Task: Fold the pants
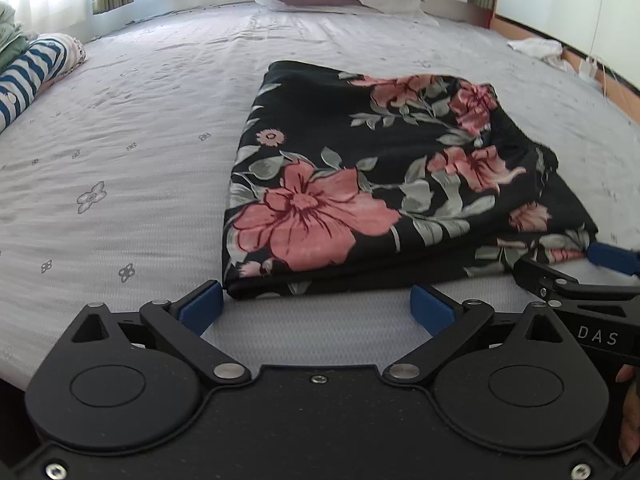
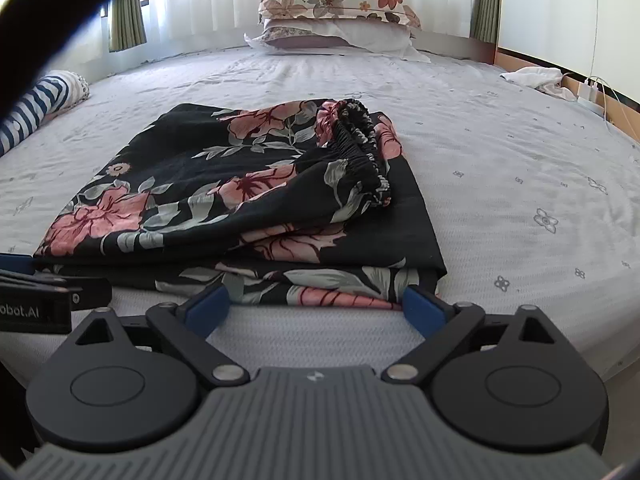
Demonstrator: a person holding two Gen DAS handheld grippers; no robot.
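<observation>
The black pants with pink flowers (image 1: 360,184) lie folded in a flat stack on the grey bed sheet (image 1: 120,140). In the right wrist view the pants (image 2: 224,200) show their gathered elastic waistband (image 2: 360,152) on top, at the right of the stack. My left gripper (image 1: 316,306) is open and empty, just short of the stack's near left edge. My right gripper (image 2: 316,306) is open and empty at the stack's near right corner. Its blue fingertip also shows in the left wrist view (image 1: 612,258).
Stacked pillows (image 2: 340,20) lie at the head of the bed. A striped blue and white garment (image 1: 28,76) lies at the left edge. A white cloth (image 2: 536,78) and a charger with cables (image 2: 592,92) lie at the right edge. Curtains hang behind.
</observation>
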